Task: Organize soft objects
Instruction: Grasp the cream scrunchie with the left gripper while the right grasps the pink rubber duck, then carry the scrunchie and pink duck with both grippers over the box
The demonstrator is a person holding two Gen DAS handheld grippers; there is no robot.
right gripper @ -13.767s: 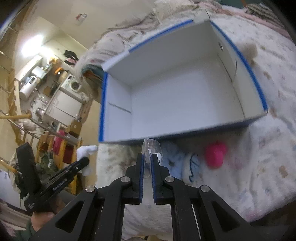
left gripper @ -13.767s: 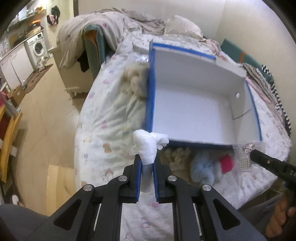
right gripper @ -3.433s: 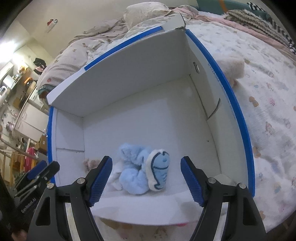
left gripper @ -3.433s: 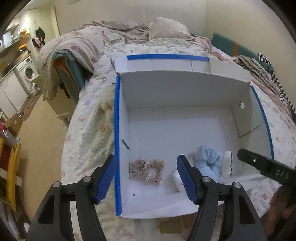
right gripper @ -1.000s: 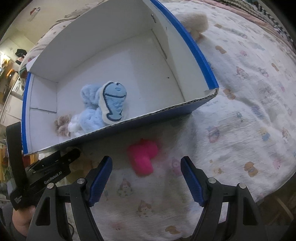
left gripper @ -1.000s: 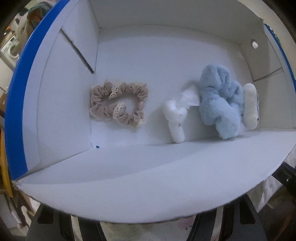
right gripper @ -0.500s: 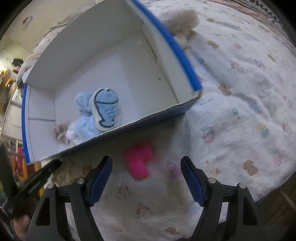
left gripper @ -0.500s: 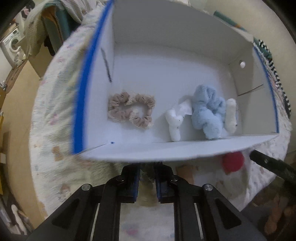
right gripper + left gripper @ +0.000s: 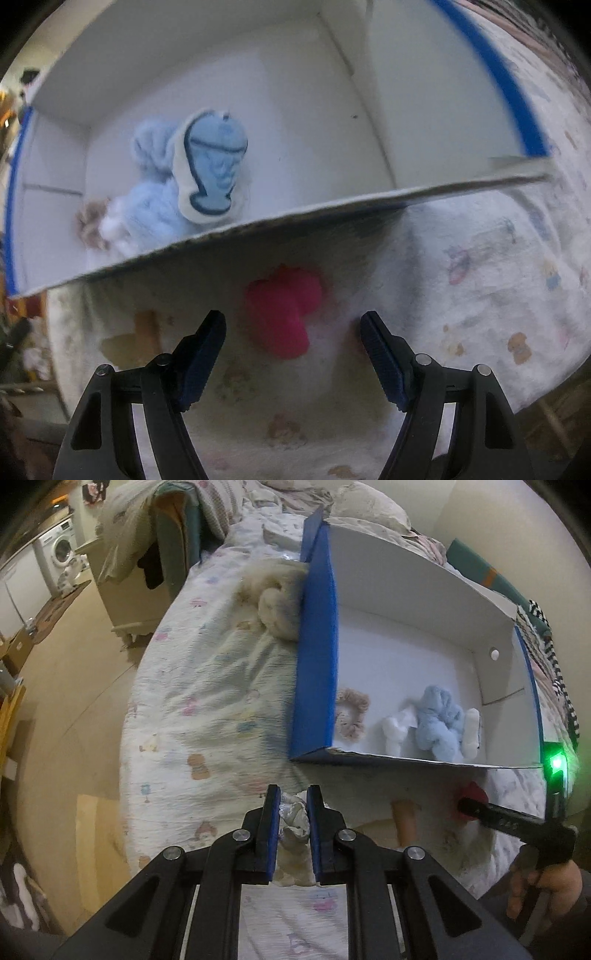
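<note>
Bedspread (image 9: 207, 701) near the box (image 9: 314, 657) now shows the left gripper (image 9: 291, 812) newly clamped on what looks like a pale scrunchie (image 9: 293, 814), while the right gripper (image 9: 291, 332), fingers apart, has closed in around the pink toy (image 9: 284, 314), so both seem next for boxing.

Bed (image 9: 207, 701): we see a pale quilt printed with small cartoon figures, our landmark here.
Pillow (image 9: 364, 507): we spot it at the bed's far end, cream and crumpled.
Draped blankets (image 9: 218, 506): heaped over a teal frame at the bed's far left corner.
Washing machine (image 9: 59, 550): well left of the bed, white, against the wall.
Floor (image 9: 74, 686): tan, left of the bed.
Striped fabric (image 9: 554, 653): black and white, on the bed's right edge.
</note>
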